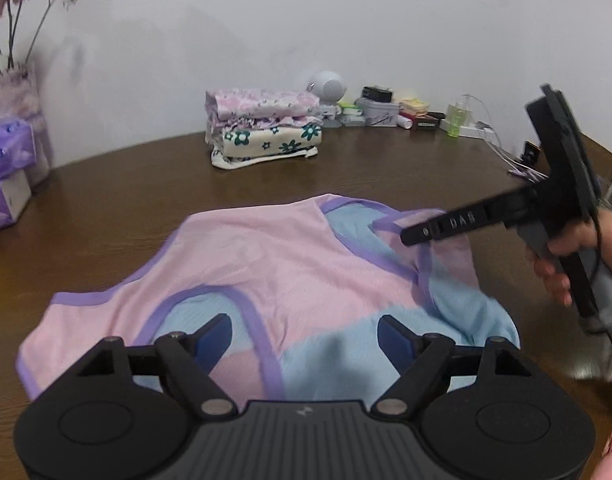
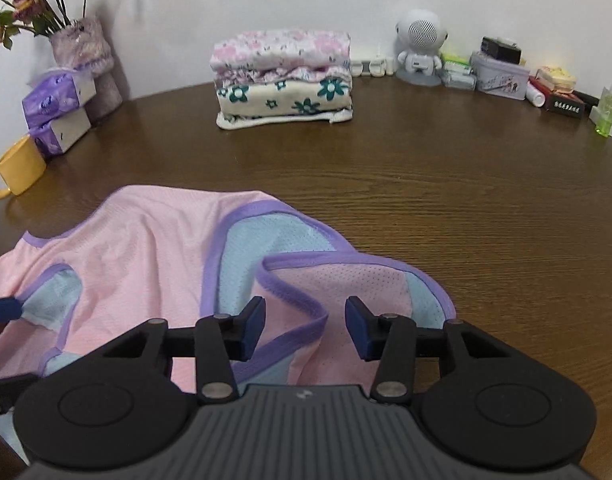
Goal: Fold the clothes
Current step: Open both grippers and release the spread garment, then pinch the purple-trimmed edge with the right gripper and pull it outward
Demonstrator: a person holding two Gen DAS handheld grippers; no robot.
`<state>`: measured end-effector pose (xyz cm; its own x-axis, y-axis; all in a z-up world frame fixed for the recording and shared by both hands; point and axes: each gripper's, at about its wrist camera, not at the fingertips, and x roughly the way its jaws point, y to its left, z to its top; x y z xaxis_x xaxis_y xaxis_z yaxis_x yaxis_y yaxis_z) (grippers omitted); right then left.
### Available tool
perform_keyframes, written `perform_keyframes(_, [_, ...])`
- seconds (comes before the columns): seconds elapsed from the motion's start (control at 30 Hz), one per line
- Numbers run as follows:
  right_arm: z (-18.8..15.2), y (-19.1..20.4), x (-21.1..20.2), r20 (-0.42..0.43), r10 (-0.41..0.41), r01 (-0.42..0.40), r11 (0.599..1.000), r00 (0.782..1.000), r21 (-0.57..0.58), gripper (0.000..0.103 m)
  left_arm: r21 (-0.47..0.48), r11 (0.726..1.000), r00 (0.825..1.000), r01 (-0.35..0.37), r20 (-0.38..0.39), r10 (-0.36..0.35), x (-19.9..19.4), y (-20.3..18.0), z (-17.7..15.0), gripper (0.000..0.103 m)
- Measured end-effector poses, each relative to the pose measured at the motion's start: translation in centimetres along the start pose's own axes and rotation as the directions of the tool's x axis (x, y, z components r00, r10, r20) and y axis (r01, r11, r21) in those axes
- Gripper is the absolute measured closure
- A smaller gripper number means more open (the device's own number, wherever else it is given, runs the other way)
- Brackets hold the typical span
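Both grippers, left (image 1: 305, 338) and right (image 2: 304, 328), gape wide at frame bottom over rumpled pink-blue top (image 1: 266, 264), purple-trimmed, just beneath.

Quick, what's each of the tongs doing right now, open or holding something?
Left tongs: open, holding nothing, poised over the pink and blue top.
Right tongs: open, holding nothing, a purple-trimmed fold of the top between the fingers.

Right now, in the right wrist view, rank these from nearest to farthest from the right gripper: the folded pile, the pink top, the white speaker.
1. pink top: directly under the right gripper, jaws open over its purple trim.
2. folded pile: mid-table, straight ahead.
3. white speaker: against the wall, ahead to the right.
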<state>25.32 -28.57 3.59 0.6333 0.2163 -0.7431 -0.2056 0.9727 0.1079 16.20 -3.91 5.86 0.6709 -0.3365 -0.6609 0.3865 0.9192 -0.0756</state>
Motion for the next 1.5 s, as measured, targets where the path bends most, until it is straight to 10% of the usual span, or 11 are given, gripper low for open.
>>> perform_keyframes(0.27, [0.0,-0.3,0.6,-0.028,0.002,-0.003,0.999,1.0,-0.034,0.058,-0.031,0.997,0.996,0.077,-0.034,-0.078,4.0,-0.4,1.1,0.024])
perform_keyframes(0.53, [0.1,0.2,0.6,-0.032,-0.001,-0.002,0.997,0.999,-0.074,0.09,-0.011,0.998,0.997,0.064,-0.052,-0.064,5.7,-0.3,0.9,0.024])
perform_keyframes(0.97, [-0.3,0.9,-0.6,0.005,-0.048,0.048,0.987,0.999,-0.155,0.098,0.049,0.998,0.999,0.037,-0.04,-0.035,6.1,-1.1,0.1,0.019])
perform_keyframes(1.5, [-3.4,-7.3,-7.7,0.092,-0.079,0.07,0.993,0.993,0.1,0.101,0.06,0.998,1.0,0.01,-0.028,-0.009,6.0,-1.4,-0.3,0.018])
